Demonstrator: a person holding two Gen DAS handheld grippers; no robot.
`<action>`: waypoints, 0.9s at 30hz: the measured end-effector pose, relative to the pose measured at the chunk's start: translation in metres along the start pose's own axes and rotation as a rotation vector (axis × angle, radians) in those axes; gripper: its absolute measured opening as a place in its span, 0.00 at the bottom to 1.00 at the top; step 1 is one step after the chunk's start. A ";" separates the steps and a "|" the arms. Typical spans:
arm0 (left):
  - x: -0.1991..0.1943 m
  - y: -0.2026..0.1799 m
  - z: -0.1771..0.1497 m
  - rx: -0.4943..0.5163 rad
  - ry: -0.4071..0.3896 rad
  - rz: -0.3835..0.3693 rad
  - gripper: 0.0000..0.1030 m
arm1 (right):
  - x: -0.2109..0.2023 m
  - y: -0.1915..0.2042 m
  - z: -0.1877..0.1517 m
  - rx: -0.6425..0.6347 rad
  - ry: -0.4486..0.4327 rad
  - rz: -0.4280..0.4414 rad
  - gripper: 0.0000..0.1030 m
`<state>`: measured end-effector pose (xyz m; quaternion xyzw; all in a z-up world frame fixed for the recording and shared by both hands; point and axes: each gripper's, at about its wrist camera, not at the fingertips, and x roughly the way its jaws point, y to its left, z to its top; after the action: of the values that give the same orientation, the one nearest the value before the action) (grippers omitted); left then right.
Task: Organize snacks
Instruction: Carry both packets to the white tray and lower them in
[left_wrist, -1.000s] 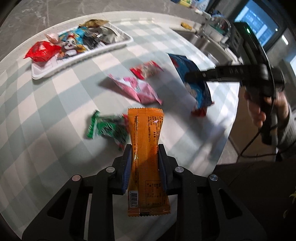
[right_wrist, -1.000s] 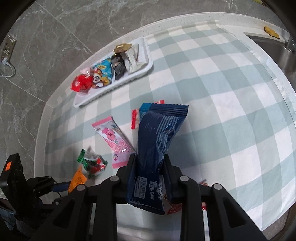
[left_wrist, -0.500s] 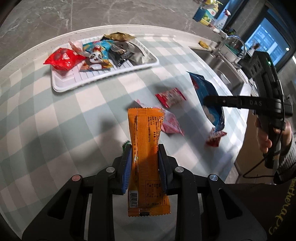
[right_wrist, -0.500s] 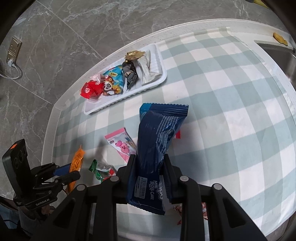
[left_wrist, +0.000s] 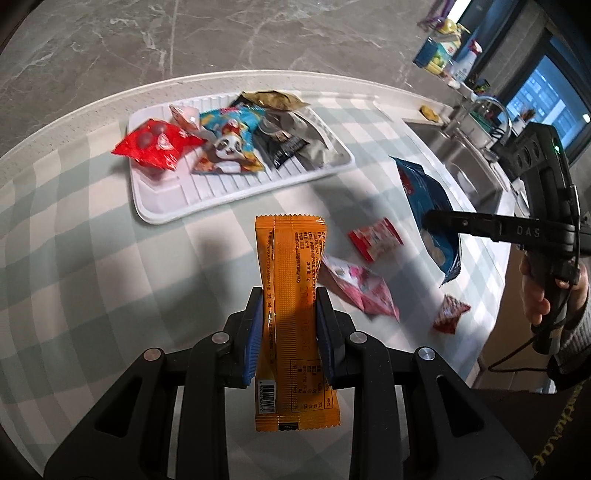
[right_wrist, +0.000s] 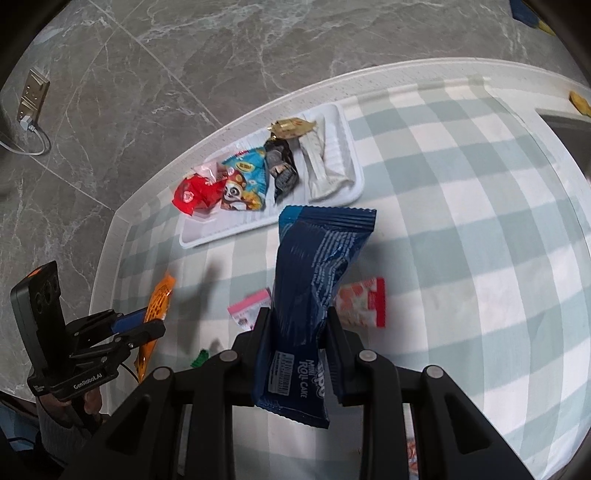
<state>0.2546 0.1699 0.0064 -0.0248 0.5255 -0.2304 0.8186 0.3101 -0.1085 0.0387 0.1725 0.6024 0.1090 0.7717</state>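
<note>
While the left gripper (left_wrist: 290, 317) has its blue-padded fingers (left_wrist: 254, 332) clenched on the middle of an orange snack bar (left_wrist: 293, 295), the right gripper (right_wrist: 298, 326) grips a dark blue mini roll cake packet (right_wrist: 314, 280) the same way, its fingers pressing the wrapper from both sides. Both packets are held above the bench (left_wrist: 92, 266), which is covered in a pale green and white checked cloth. Toward the back of the bench lies a white ribbed tray (left_wrist: 236, 192) holding a red packet (left_wrist: 157, 147), a blue panda-print packet (left_wrist: 229, 144), a black packet (left_wrist: 282, 142), a grey one and a gold one. Loose on the cloth nearer the grippers lie a pink packet (left_wrist: 360, 291), a red-and-white packet (left_wrist: 375, 238) and a small red packet (left_wrist: 450, 314) near the bench edge. A hand (left_wrist: 535, 291) holds the right gripper's handle.
</note>
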 end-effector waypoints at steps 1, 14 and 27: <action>0.001 0.003 0.005 -0.006 -0.004 0.003 0.24 | 0.001 0.001 0.003 -0.003 -0.001 0.000 0.29; 0.006 0.035 0.072 -0.057 -0.067 0.051 0.24 | 0.028 0.011 0.063 -0.083 -0.033 -0.010 0.29; 0.034 0.053 0.135 -0.109 -0.103 0.061 0.24 | 0.077 0.040 0.122 -0.207 -0.028 0.005 0.29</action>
<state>0.4023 0.1769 0.0228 -0.0653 0.4948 -0.1749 0.8487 0.4489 -0.0589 0.0120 0.0948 0.5767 0.1700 0.7934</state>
